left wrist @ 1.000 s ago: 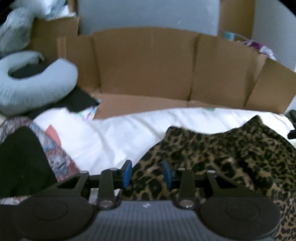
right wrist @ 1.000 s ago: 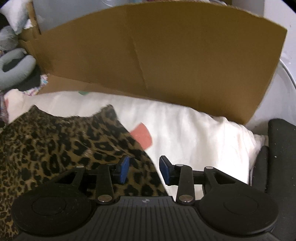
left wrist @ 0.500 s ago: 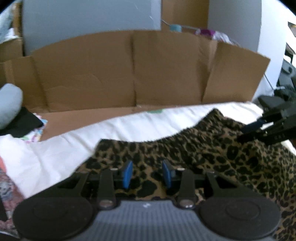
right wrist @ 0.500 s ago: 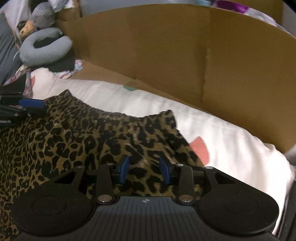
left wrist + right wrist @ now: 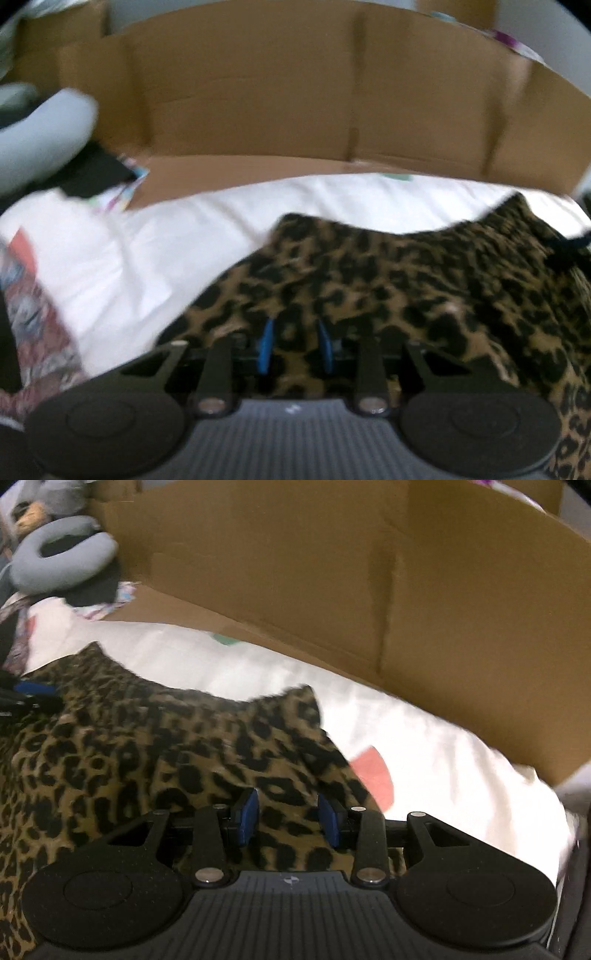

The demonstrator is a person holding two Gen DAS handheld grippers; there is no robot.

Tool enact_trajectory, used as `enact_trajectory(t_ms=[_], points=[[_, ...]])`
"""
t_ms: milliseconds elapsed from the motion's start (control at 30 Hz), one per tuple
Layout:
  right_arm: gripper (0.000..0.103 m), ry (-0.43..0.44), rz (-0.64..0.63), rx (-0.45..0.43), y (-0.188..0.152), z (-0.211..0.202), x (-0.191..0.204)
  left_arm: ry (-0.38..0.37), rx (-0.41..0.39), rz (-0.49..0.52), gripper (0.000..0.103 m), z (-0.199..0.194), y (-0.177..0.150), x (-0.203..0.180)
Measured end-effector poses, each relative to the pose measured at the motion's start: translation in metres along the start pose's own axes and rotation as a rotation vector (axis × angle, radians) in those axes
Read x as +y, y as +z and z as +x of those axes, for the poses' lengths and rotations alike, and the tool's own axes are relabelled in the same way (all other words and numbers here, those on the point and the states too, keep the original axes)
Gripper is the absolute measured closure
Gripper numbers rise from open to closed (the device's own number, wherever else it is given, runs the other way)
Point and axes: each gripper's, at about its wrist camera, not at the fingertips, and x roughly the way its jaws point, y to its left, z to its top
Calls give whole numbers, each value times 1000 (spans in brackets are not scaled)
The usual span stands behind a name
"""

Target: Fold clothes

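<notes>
A leopard-print garment (image 5: 406, 280) lies spread on a white sheet (image 5: 177, 236); it also shows in the right wrist view (image 5: 147, 746). My left gripper (image 5: 294, 345) is open just above the garment's near left part, with cloth showing between its blue pads. My right gripper (image 5: 288, 818) is open just above the garment's near right part. The left gripper's blue fingers (image 5: 33, 688) show at the left edge of the right wrist view, over the garment's left corner. A dark shape at the garment's right corner in the left wrist view (image 5: 565, 251) may be the right gripper.
A brown cardboard wall (image 5: 295, 103) stands behind the sheet (image 5: 443, 590). A grey neck pillow (image 5: 59, 557) and dark cloth lie at the far left. A patterned garment (image 5: 33, 314) lies at the left. A pink patch (image 5: 373, 771) shows on the sheet.
Both grippers have stayed open over the garment. The left view has swung back left and lower. The right gripper has shifted slightly and its jaws stand a little wider.
</notes>
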Motion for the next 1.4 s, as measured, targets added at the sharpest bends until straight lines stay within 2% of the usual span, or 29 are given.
enact_trajectory(t_ms=[67,233,400,533,667,800,933,967,1067,1233,1400], points=[[60,0,16,-11,-2,-3,-3,-2,-24,-10,78,-7,0,2],[60,63,-11,-81,3,-14,7,-80,-104,11,77,-21,7,-9],[60,95,-52,-58,11,3,27,-164,-93,52,73,-6,13,-30],[60,90,-46,-20,11,21,26,-164,-65,80,72,10,14,-37],[60,83,-52,-13,14,27,23,-159,-28,42,72,24,16,-32],[57,59,-54,-6,13,30,24,-126,-16,57,72,27,14,-38],[56,31,-46,8,12,24,26,-108,-8,24,72,15,15,-39],[56,30,-28,10,12,20,25,-105,-11,18,69,10,15,-39],[55,35,15,-23,5,0,21,-80,-48,65,53,-10,8,-45],[55,47,43,-58,-16,-35,19,-119,-91,123,54,-44,-12,-56],[55,53,89,-15,-46,-55,18,-123,-19,84,54,-50,-34,-69]])
